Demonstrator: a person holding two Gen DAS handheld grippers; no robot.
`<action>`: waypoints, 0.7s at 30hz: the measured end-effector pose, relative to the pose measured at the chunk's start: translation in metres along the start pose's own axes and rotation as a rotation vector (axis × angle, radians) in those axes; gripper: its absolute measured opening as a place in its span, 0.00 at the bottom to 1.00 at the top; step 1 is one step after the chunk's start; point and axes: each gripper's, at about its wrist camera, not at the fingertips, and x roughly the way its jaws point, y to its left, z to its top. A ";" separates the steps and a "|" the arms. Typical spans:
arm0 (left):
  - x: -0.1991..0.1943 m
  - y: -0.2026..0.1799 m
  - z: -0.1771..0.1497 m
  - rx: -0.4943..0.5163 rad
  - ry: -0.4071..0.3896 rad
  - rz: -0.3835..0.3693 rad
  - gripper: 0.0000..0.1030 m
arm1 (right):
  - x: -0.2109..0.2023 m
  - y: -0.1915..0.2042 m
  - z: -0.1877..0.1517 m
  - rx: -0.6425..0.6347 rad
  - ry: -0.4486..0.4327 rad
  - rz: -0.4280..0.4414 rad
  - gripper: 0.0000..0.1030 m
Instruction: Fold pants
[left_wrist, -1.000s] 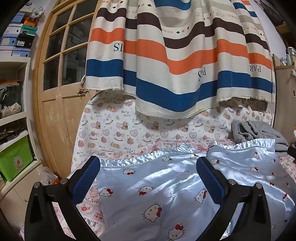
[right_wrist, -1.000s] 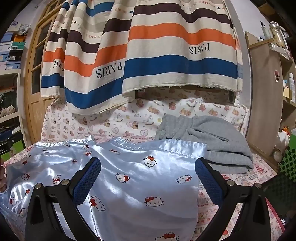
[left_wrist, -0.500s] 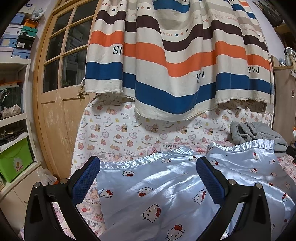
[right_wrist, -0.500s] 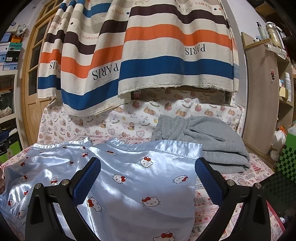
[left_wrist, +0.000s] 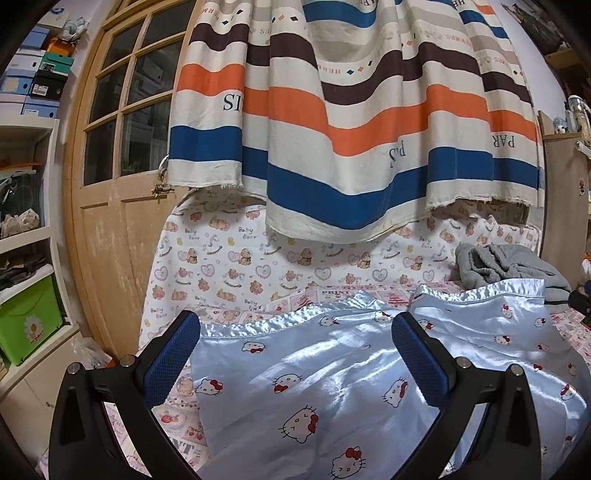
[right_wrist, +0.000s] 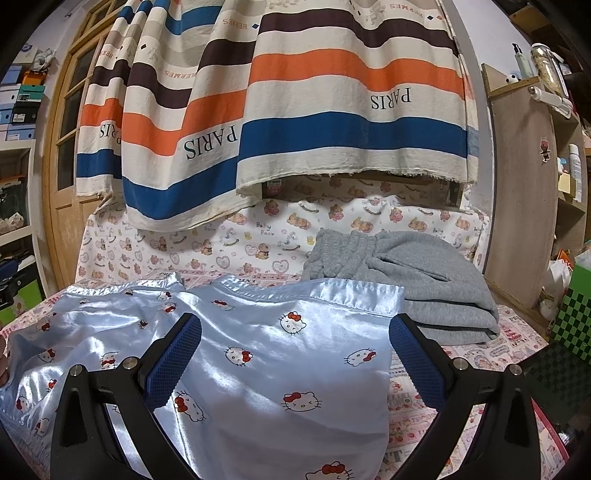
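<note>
At far left stand shelves (left_wrist: 26, 155) with boxes and a green bin (left_wrist: 27, 325), then a wooden door (left_wrist: 118, 192). A striped curtain (left_wrist: 351, 129) hangs over the back of the bed (left_wrist: 229, 266), which is covered in a bear-print sheet.

The pants (left_wrist: 332, 376), pale blue satin with a cat print, lie on the bed in front of both cameras. They are spread out with the two leg hems pointing toward the curtain and a gap between them. The fabric is rumpled and shiny, with ridges running across it.

The left gripper (left_wrist: 295, 354) hangs over the left leg, its fingers spread wide and holding nothing. In its own view the right gripper (right_wrist: 295, 354) sits over the right leg (right_wrist: 295, 350), also spread wide and empty. I cannot tell whether either one touches the cloth.

To the right, just past the right leg's hem, a grey garment (right_wrist: 417, 288) lies folded on the bed; a cabinet (right_wrist: 524, 206) stands beyond it.

Judging from this, folding has hardly begun: no fold shows in the pants, both legs lie side by side and apart. Still to do, likely: grip the cloth, lay one leg over the other, then fold the length up. The slick satin may slide out of a pinch
</note>
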 end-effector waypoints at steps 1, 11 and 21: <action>-0.001 0.000 0.000 0.002 -0.003 0.003 1.00 | 0.000 0.000 0.000 0.001 -0.002 -0.001 0.99; -0.001 0.000 -0.002 -0.008 -0.006 0.015 1.00 | 0.002 -0.001 0.000 0.004 -0.003 -0.008 0.99; -0.001 0.001 -0.003 -0.006 -0.002 0.012 1.00 | 0.002 0.000 0.000 0.005 -0.003 -0.009 0.99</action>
